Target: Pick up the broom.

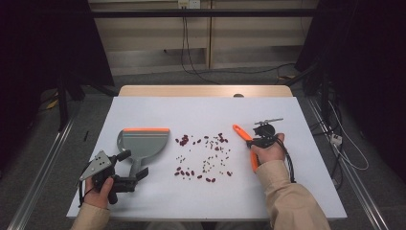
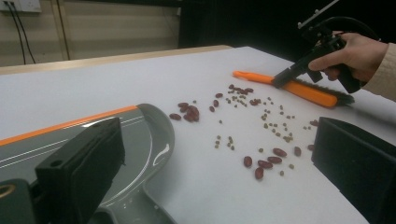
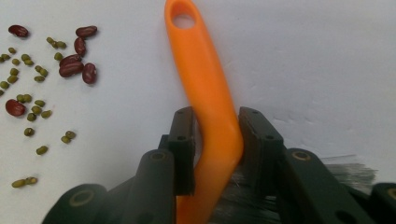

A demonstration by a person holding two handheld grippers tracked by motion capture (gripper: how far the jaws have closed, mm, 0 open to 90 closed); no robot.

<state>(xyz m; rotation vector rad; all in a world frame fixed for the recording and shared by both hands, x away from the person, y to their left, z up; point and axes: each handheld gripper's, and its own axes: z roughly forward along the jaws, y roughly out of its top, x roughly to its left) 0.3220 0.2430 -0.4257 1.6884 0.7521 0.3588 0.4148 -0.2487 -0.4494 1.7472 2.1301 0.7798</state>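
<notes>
**Brush grabbed, dustpan next**

Nearest me, my left gripper [image 1: 125, 168] hangs spread open over the dustpan [image 1: 143, 143] handle, holding nothing. Further out, my right gripper [image 3: 216, 140] is clamped on the orange brush [image 3: 205, 93], which looks to be lying on the table [image 1: 287, 191]. I'd squeeze the dustpan handle squarely, then sweep the beans [image 1: 203, 155] leftward in low, gentle strokes.

Your desk [image 1: 206, 191] has a white top with a strip of pale wood along its far edge. Beyond it, black cables [image 1: 187, 52] hang from a wall socket [image 1: 188, 4] and trail over the grey floor [image 1: 158, 79]. Dark curtains [image 1: 28, 72] close in on both sides. A metal rail [image 1: 43, 167] runs along the floor at your left, and a small white plug [image 1: 336, 139] lies at your right.
</notes>
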